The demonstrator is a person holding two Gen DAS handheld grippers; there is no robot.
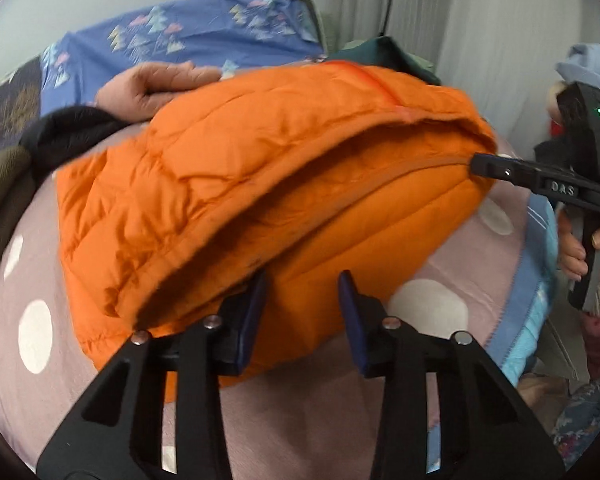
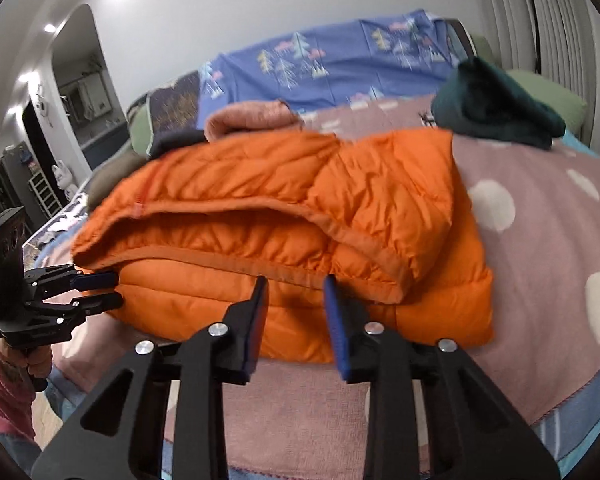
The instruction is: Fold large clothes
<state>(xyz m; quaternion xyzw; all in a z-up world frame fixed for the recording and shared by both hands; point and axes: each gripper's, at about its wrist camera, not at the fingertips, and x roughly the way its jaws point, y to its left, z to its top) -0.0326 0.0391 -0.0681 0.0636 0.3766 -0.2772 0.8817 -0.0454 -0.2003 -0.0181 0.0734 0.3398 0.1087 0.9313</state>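
Pink bedding with white dots covered the bed I was working over, with a blue tree-print sheet behind it and a dark green garment bunched near the far right corner. The orange puffer jacket lay in the middle of the spread, already doubled over, its top layer curling back to show a trimmed edge and a gap between the layers.

My left gripper had its jaws apart, their tips against the near edge of the jacket, the pads not pressing on it. My right gripper stood the same way at the front hem: jaws apart, nothing pinched. In the left view its tips met the seam at the jacket's right end.

What worried me was the padding. I judged the slick, springy fabric likely to slide off the pads if I closed on only the upper layer, and the fold could puff open again. Uneven pulls from the two sides might skew the stack toward the bed's near edge.

The jacket looked bulky, quilted in stitched rows, bright orange, slightly blurred.
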